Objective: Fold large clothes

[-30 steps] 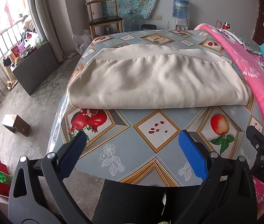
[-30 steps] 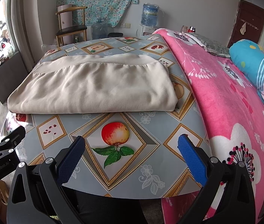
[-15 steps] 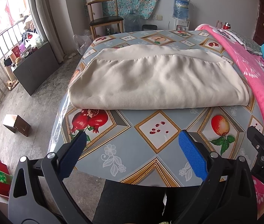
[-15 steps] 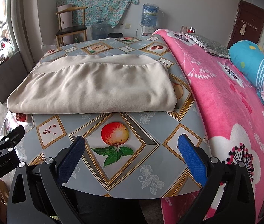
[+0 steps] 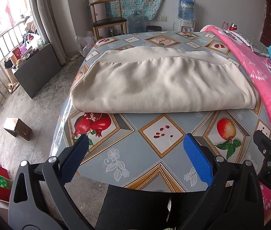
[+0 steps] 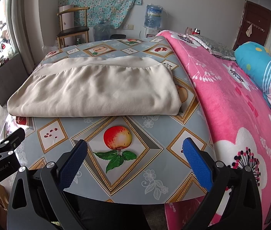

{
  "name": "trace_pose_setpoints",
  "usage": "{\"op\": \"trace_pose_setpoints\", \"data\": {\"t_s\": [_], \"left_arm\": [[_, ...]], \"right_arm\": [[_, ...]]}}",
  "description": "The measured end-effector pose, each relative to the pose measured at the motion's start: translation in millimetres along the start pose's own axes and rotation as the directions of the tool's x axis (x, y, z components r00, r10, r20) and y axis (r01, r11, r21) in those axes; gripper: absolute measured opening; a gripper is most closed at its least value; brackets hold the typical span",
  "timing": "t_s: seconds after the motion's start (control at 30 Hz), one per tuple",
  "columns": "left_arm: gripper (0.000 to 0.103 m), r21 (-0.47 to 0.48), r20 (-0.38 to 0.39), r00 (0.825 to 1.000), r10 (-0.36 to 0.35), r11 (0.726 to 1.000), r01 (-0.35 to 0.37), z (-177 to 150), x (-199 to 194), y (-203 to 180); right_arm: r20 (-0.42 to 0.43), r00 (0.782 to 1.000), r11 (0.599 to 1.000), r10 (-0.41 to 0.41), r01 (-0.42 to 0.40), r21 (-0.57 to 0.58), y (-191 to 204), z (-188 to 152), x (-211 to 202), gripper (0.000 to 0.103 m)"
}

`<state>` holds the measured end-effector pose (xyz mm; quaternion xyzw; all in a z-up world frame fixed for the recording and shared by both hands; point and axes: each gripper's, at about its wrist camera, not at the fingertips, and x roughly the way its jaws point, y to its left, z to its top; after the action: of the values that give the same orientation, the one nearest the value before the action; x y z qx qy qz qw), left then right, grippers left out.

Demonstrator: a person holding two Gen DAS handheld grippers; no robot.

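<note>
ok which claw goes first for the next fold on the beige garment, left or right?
Marginal, slight lean left. Both the left claw and right claw hang open and empty short of the beige garment. The left faces its near fold about mid-width; the right faces its right end.

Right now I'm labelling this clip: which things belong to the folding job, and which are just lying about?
Job: beige garment, folded on the table; left tongs and right tongs, both open.

Lying about: pink blanket, wooden chair, water bottle.
</note>
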<state>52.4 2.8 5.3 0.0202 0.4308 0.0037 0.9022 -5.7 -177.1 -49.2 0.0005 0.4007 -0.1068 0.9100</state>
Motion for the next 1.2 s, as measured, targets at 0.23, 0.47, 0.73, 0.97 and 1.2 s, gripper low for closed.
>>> {"op": "trace_pose_setpoints", "data": {"t_s": [0.23, 0.47, 0.73, 0.97, 1.2], "left_arm": [[0.095, 0.002, 0.003, 1.0, 0.001, 1.0, -0.001, 0.0, -1.2, -1.0], [0.095, 0.001, 0.009, 1.0, 0.004, 1.0, -0.004, 1.4, -3.1, -2.0], [0.095, 0.0, 0.009, 1.0, 0.004, 1.0, -0.004, 1.8, -3.3, -1.5], [0.095, 0.001, 0.01, 1.0, 0.003, 1.0, -0.003, 1.1, -3.1, -1.5], [0.095, -0.004, 0.005, 1.0, 0.005, 1.0, -0.005, 1.8, -2.0, 0.9]], "right_arm": [[0.002, 1.0, 1.0, -0.001, 0.001, 0.0, 0.0, 0.2, -0.4, 0.097], [0.006, 1.0, 1.0, -0.001, 0.001, -0.005, 1.6, 1.4, -1.6, 0.097], [0.008, 1.0, 1.0, -0.002, 0.002, -0.007, 2.4, 2.4, -1.3, 0.097], [0.006, 1.0, 1.0, -0.002, 0.002, -0.009, 3.8, 3.1, -1.6, 0.097], [0.005, 1.0, 1.0, -0.001, 0.001, -0.008, 4.1, 2.9, -1.5, 0.097]]}}
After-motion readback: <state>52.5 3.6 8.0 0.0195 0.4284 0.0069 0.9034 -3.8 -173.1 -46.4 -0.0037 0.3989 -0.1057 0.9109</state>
